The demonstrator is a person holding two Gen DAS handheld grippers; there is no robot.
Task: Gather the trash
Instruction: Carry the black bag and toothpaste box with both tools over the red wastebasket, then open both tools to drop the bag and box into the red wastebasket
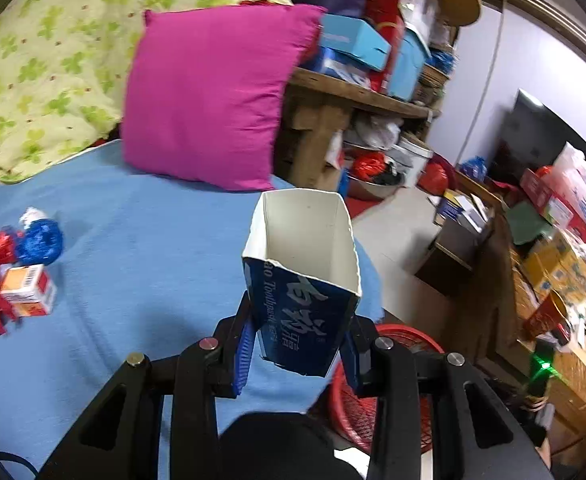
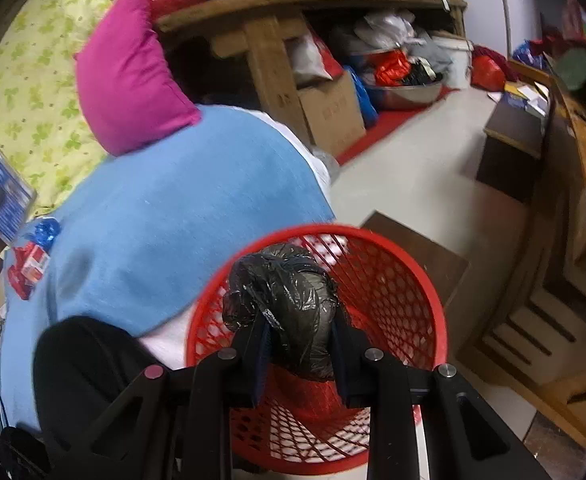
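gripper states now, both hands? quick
Left gripper: closed on the blue toothpaste box, open end up.
Right gripper: closed on the crumpled black plastic bag, over the red basket.

Carton (image 1: 305, 280): printed cardboard, matt white inside. Bag (image 2: 285, 304): crinkled glossy black plastic. Basket (image 2: 409, 280): red plastic mesh. Bed cover (image 1: 133, 240): matt blue cloth. Shelf (image 2: 269, 12): rough wood.

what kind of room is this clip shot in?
Most likely a lived-in bedroom that doubles as storage. There is a bed with a blue sheet, a floral quilt and a magenta pillow. Beside it stands a wooden shelf piled with boxes, and a red mesh bin sits on the floor.
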